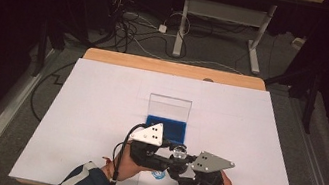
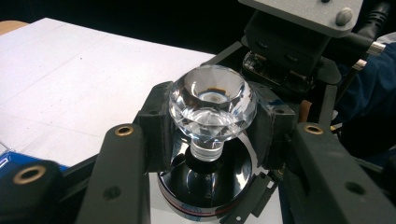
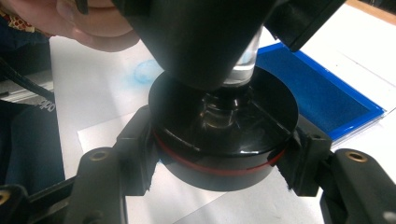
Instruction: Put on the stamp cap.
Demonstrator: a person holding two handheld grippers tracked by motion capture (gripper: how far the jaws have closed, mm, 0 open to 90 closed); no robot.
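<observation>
Left gripper view showed left gripper clamped on slick, chip-prone crystal knob, right gripper clamped on rigid black base, the safer hold.

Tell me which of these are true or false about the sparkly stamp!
1. The left gripper is shut on the stamp's crystal knob. True.
2. The right gripper grips the stamp's black base. True.
3. The ink pad is red. False: it is blue.
4. The ink pad's clear lid is closed. False: it stands open.
5. A blue stamp mark is on the white surface. True.
</observation>
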